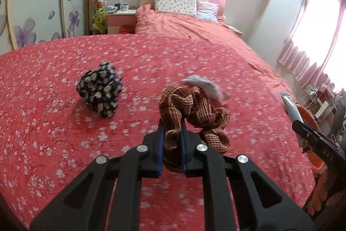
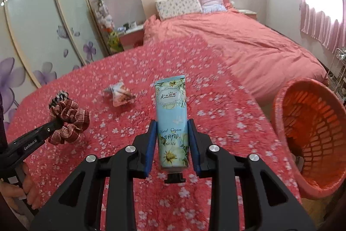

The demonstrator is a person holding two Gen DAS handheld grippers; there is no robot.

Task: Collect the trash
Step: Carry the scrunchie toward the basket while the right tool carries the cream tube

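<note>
Red blossom-print bedspread (image 1: 64, 144); flowered wardrobe doors (image 2: 43, 21); pink curtains (image 1: 313, 36) opposite

Bedspread (image 2: 216, 88) open ahead; basket (image 2: 311, 133) blocks right, wrapper (image 2: 120, 95) left.

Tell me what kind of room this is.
A bedroom, most likely: a bed with pillows against a headboard, a nightstand beside it, and a sliding wardrobe with flower decals along the wall.
</note>
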